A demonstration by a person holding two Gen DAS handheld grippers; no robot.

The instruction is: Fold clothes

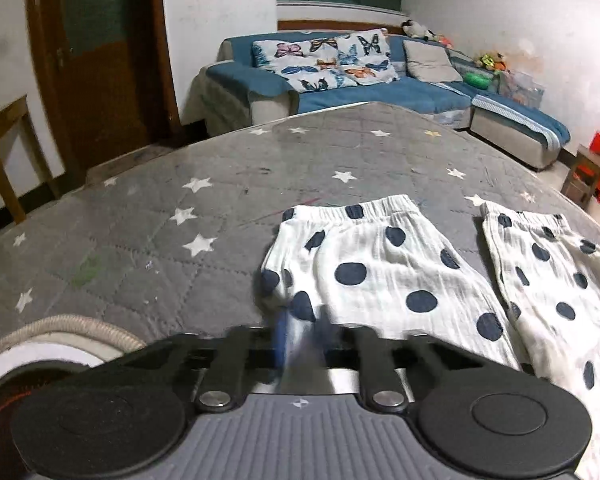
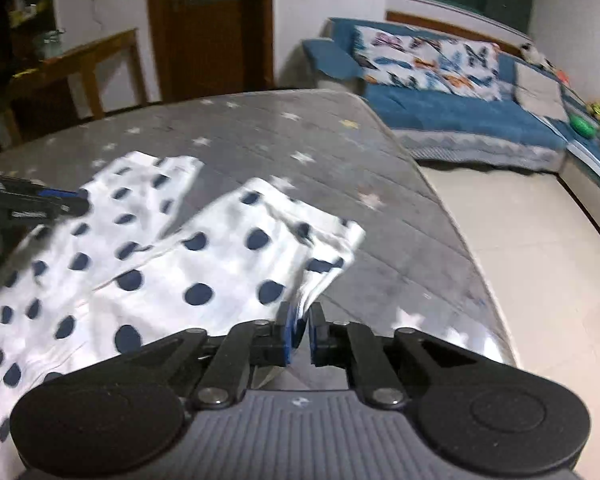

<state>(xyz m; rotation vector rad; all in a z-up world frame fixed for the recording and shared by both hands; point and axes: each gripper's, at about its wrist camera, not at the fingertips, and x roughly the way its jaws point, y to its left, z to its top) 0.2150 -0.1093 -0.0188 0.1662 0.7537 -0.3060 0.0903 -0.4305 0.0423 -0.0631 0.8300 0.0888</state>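
Note:
A white garment with dark blue dots (image 1: 380,272) lies on a grey quilted surface with white stars (image 1: 180,208). It lies in two long parts side by side, their gathered ends pointing away from me. My left gripper (image 1: 300,318) is blurred and shut on the garment's left edge; the right wrist view shows it at the far left (image 2: 70,204). At the garment's (image 2: 220,264) right edge, a fold of cloth rises between the blue pads of my right gripper (image 2: 302,318), which is shut on it.
A blue sofa (image 1: 380,96) with butterfly cushions stands beyond the surface, a wooden door (image 1: 100,60) and a small wooden table (image 1: 4,128) to the left. The surface's right edge drops to a tiled floor (image 2: 540,272). A round rope-rimmed thing (image 1: 60,330) sits at lower left.

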